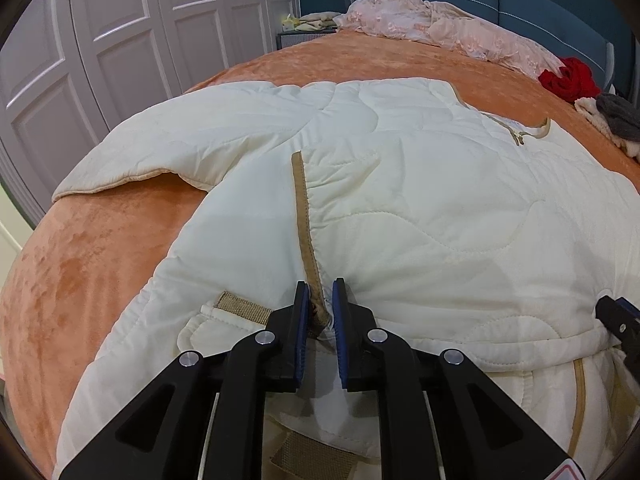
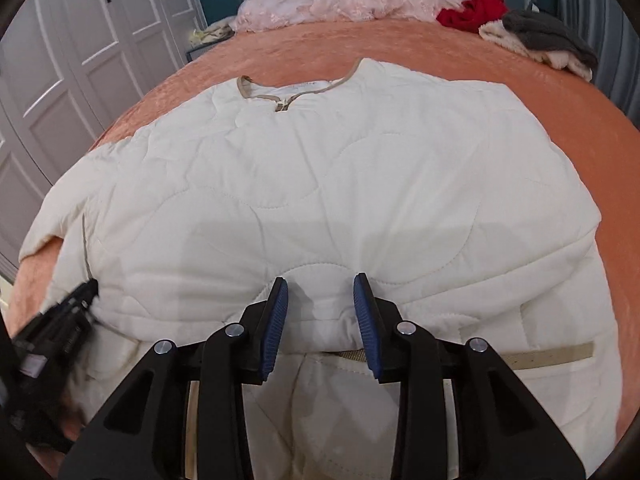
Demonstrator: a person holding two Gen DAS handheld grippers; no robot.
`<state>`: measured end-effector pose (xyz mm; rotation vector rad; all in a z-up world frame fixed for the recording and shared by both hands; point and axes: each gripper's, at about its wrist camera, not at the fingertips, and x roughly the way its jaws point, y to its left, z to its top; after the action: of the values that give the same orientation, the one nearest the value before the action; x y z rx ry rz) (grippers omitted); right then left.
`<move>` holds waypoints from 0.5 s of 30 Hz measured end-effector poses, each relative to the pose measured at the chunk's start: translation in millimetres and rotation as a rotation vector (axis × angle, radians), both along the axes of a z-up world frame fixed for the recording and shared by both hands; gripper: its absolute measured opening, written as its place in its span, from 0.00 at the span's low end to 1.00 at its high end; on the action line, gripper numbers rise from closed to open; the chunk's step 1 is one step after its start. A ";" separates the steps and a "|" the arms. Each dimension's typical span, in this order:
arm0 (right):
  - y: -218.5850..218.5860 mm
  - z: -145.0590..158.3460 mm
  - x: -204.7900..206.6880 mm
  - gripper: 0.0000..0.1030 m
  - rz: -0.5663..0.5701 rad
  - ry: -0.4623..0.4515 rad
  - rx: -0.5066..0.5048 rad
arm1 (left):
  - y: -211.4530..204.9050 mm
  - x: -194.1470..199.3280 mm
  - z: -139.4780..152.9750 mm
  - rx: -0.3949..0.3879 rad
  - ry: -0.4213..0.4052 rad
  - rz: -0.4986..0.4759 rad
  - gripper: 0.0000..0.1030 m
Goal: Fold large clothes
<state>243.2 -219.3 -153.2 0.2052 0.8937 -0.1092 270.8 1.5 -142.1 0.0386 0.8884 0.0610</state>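
Black jaws with blue ribbed pads fill the foreground of both wrist views, poised over a cream quilted jacket (image 2: 320,184) spread flat on a bed with an orange velvet cover (image 1: 80,272). At the near hem, the left gripper (image 1: 321,300) stands nearly closed, its pads pinching the jacket's tan trim strip (image 1: 302,208), which runs away toward 12 o'clock. At 3 o'clock in that view, the right gripper (image 2: 320,286) shows at the frame edge; in its own view its jaws stand partly apart, a puff of quilting between them, the pads not pressing on it. A tan woven band (image 2: 548,354) lies on the hem at 4 o'clock. Beyond, the tan-edged neckline (image 2: 280,96) points to 12 o'clock. Farther back, pale pink lace fabric (image 2: 340,0) is heaped against a blue headboard (image 1: 540,4), with a red garment (image 2: 476,8) and grey and cream fleece items (image 2: 540,36) at 1 o'clock. White panelled wardrobe doors (image 1: 120,32) stand at 10 o'clock.
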 end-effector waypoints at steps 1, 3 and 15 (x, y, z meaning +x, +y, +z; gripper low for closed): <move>0.1 -0.2 -0.1 0.32 0.000 0.000 -0.007 | -0.8 -0.4 -0.9 0.004 -0.005 0.001 0.11; 3.5 -2.0 -0.3 0.32 0.002 -0.005 -0.033 | -1.9 -0.3 -2.0 0.008 -0.011 0.001 0.11; 13.5 -0.2 2.9 0.33 -0.004 -0.026 -0.090 | 80.2 2.7 39.3 -0.338 0.058 0.060 0.40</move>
<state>246.1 -205.8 -153.4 0.1245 0.8608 -0.1503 273.5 81.7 -102.8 -0.3032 0.9481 -0.0353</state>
